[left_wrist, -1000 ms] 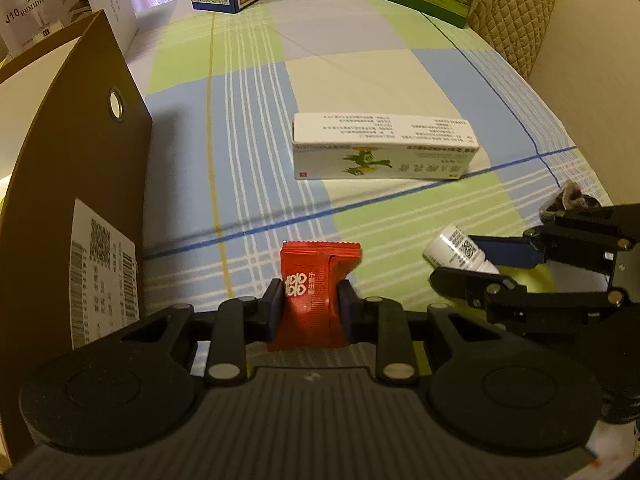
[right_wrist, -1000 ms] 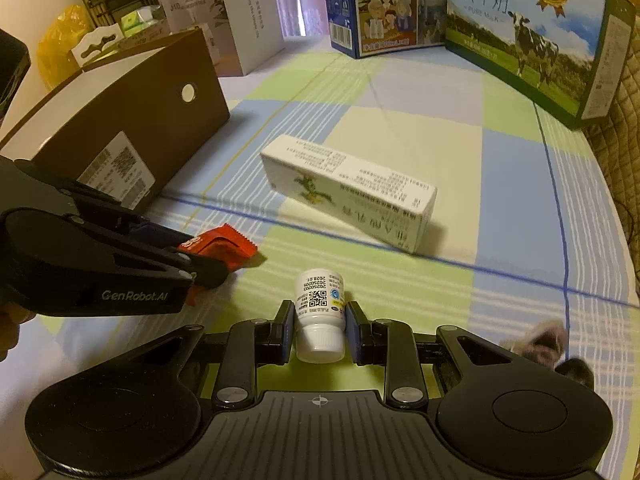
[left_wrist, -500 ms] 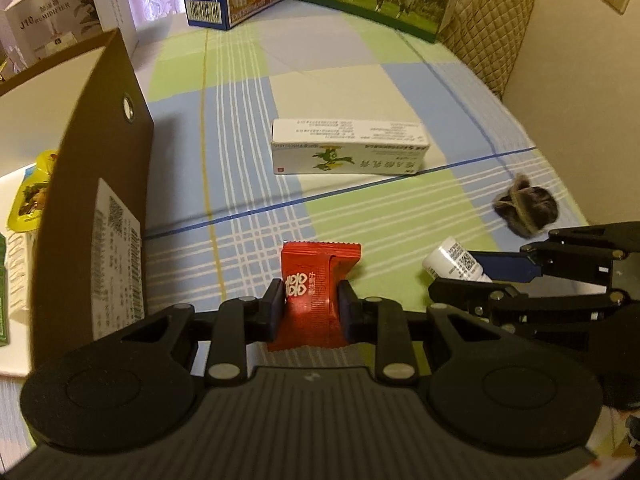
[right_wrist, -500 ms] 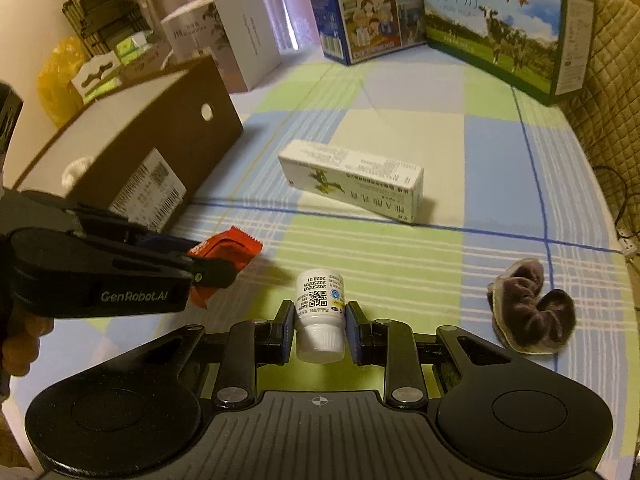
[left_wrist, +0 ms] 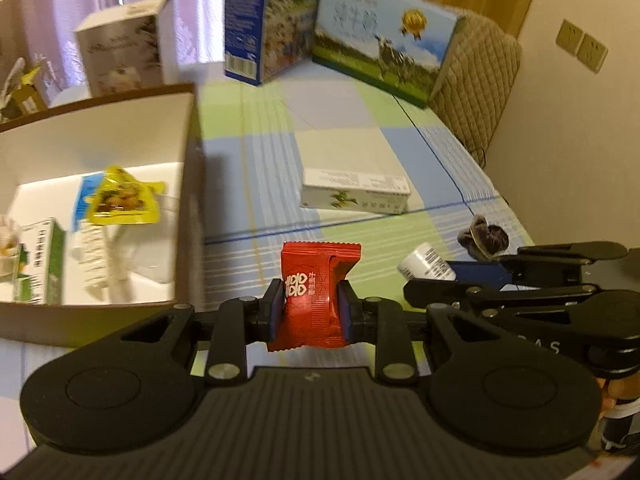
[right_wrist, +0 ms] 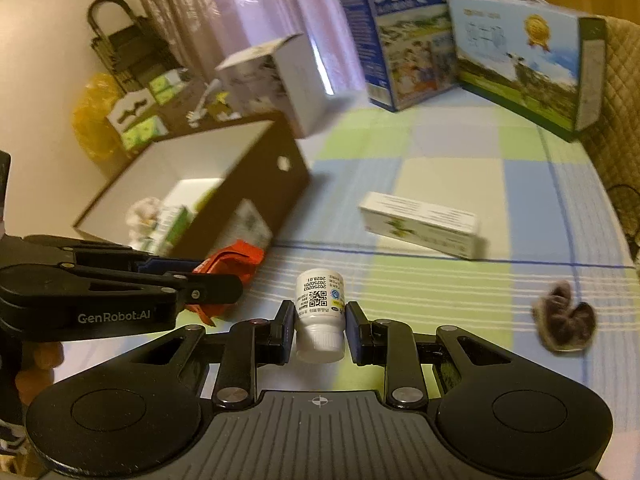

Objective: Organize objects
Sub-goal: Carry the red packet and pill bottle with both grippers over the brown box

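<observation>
My left gripper (left_wrist: 310, 309) is shut on a red candy packet (left_wrist: 312, 296), held up above the checked cloth just right of the brown cardboard box (left_wrist: 191, 184). In the right wrist view the same packet (right_wrist: 228, 268) shows at the left gripper's tip. My right gripper (right_wrist: 319, 326) is shut on a small white bottle (right_wrist: 320, 312) with a QR label; the bottle (left_wrist: 426, 266) also shows at the right of the left wrist view. A white medicine carton (left_wrist: 356, 196) (right_wrist: 420, 226) lies on the cloth further out.
The open box holds a yellow snack pack (left_wrist: 122, 198), a green-and-white carton (left_wrist: 38, 260) and other items. A dark scrunchie (right_wrist: 564, 324) lies at the right. Milk cartons (right_wrist: 520, 56) and a white box (right_wrist: 280, 80) stand at the back. A quilted chair (left_wrist: 476, 80) is beyond the table.
Both grippers have risen and tilted up with their loads; the box's open inside has come into view, and the left gripper has shifted toward it.
</observation>
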Demonstrator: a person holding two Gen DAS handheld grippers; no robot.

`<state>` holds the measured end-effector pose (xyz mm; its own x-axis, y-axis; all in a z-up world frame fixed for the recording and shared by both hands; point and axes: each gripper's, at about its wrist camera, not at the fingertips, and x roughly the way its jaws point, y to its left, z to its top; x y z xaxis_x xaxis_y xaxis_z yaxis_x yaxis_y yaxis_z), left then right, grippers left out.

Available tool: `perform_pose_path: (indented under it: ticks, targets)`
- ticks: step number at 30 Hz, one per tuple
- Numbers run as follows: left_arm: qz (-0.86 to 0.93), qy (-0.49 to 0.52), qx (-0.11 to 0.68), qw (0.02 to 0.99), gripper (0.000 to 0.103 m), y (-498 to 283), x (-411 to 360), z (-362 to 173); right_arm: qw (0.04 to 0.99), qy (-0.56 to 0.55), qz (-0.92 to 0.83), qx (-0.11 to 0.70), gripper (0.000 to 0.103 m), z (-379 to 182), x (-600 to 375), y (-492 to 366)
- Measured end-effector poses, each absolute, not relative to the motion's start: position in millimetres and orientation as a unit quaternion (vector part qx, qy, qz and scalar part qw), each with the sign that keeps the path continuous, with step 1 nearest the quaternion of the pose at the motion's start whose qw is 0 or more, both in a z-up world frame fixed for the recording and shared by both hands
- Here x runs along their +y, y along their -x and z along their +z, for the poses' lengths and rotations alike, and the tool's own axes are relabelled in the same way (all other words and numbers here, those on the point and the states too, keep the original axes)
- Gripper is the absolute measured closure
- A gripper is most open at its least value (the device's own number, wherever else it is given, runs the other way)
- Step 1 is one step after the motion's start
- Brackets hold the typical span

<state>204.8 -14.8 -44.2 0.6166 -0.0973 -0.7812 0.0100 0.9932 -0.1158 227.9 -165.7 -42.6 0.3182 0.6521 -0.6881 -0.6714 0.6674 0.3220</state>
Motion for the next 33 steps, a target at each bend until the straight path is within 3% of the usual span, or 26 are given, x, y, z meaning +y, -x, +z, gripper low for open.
perform_pose_path:
  ticks: [18,33]
  targets:
    - [0.062,0.069,0.405,0.909,0.08,-151.9,119.2,-4.5,0.773,0.01,0.497,0.394,0.079,-15.6,-23.8,-186.2]
    - [0.112,0.054,0.411,0.903,0.08,-192.7,227.0,-10.0,0.769,0.015,0.495,0.405,0.079,-26.2,86.3,-215.4]
